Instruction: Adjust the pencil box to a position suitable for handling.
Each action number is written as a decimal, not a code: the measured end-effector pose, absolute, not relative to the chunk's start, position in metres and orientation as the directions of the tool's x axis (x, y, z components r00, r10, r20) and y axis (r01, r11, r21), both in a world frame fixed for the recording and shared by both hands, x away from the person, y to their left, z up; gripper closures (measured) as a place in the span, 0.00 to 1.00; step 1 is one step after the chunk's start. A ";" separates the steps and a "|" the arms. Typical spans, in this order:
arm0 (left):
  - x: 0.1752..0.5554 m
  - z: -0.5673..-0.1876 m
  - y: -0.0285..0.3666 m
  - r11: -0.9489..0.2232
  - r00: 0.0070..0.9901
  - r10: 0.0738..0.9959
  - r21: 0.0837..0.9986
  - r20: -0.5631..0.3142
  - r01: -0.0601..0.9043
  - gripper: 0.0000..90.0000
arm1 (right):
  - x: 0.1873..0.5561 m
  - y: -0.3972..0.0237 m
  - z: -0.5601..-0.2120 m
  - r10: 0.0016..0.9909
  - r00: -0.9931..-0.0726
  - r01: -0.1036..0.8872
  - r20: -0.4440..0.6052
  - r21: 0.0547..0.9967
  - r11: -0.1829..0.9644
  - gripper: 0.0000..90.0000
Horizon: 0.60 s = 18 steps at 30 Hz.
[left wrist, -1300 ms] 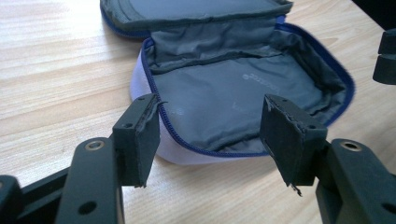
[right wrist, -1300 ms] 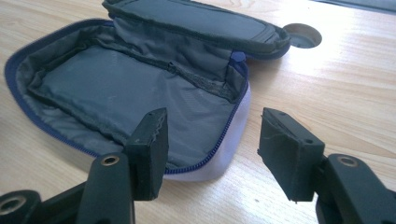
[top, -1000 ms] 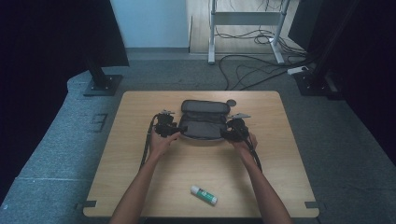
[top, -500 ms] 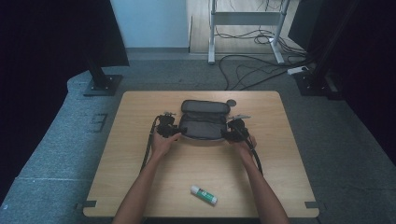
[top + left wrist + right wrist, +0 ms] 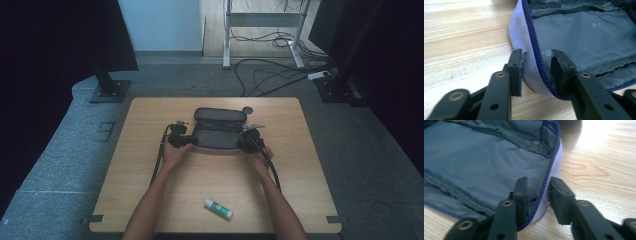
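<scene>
Grey fabric lines the open lilac zip pouch (image 5: pixel 218 135) lying between the two grippers on the wooden table (image 5: pixel 150 195). The left gripper (image 5: pixel 536 62) and right gripper (image 5: pixel 537 191) each straddle a zippered end rim; their jaws have just been closing, gaps still visible beside the pads.

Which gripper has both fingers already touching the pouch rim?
Neither clearly. Left gripper: outer finger on the pouch wall, inner finger off the zip. Right gripper: gaps both sides. Both have just been closing.
</scene>
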<state>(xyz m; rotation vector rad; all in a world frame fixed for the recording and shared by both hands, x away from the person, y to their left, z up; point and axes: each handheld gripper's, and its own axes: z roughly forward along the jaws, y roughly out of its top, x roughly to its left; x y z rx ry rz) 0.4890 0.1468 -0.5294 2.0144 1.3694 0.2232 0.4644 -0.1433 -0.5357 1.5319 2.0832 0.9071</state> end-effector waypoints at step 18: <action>0.485 -0.526 0.148 -0.252 0.460 0.866 0.621 -0.198 0.742 0.92 | 0.461 -0.144 -0.527 0.946 -0.318 0.658 0.066 0.734 0.170 0.96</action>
